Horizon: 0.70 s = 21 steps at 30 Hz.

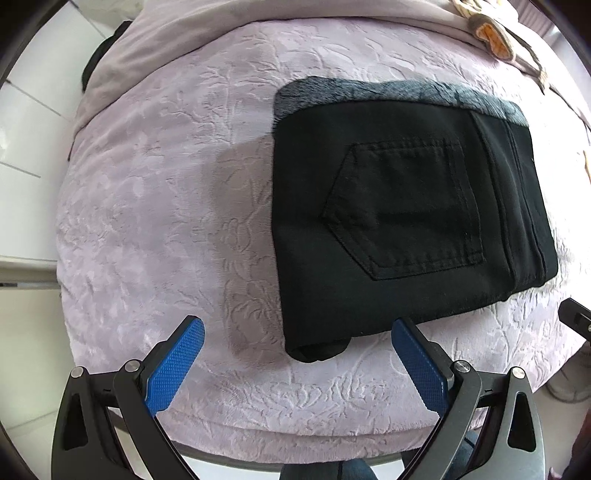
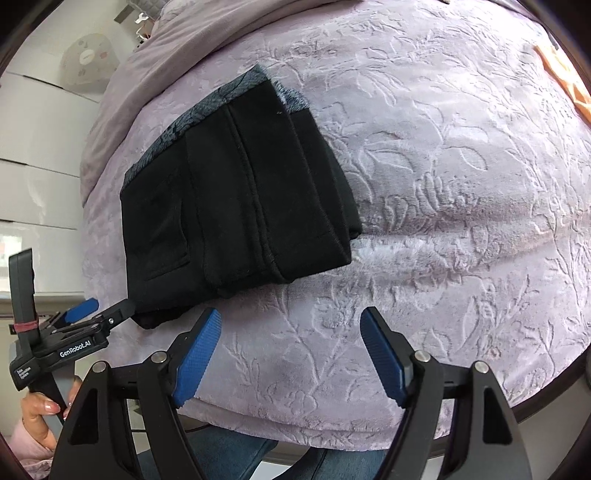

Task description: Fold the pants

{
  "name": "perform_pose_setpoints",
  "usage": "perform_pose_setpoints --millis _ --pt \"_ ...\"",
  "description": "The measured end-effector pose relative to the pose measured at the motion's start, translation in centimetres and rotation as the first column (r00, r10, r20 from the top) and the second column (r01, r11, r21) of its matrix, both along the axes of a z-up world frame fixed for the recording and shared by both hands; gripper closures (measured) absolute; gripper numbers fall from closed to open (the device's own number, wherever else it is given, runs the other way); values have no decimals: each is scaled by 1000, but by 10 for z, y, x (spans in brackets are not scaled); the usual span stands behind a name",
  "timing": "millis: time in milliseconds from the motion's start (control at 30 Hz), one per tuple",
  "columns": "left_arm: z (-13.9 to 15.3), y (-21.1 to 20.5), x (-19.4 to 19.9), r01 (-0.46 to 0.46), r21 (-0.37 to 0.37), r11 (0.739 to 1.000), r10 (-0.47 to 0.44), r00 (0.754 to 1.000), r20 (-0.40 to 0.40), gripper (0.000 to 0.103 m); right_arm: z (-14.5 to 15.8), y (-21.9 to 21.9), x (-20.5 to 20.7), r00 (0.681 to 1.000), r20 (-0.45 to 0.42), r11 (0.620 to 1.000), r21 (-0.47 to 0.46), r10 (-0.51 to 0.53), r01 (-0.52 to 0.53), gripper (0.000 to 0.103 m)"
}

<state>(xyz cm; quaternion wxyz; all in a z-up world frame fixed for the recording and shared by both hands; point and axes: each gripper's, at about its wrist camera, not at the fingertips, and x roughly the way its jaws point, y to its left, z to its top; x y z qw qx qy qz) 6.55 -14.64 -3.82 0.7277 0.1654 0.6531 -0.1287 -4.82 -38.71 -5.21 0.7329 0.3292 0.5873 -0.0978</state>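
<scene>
The black pants lie folded into a compact rectangle on the bed, back pocket up, with a grey fleecy lining showing along the far edge. They also show in the right wrist view. My left gripper is open and empty, just short of the bundle's near edge. It also shows from the side in the right wrist view, beside the bundle's near left corner. My right gripper is open and empty, just short of the bundle's near right corner.
A pale lilac embossed plush blanket covers the bed. An orange and brown item lies at the far right. A white wall and cabinets stand to the left. The person's jeans-clad legs are at the bed's near edge.
</scene>
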Motion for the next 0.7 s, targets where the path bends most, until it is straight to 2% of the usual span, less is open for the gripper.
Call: perform_pose_setpoints --millis 700 --pt "14 -14 4 -81 10 997 81 997 12 1 13 -22 12 998 17 998 7 63 -63 22"
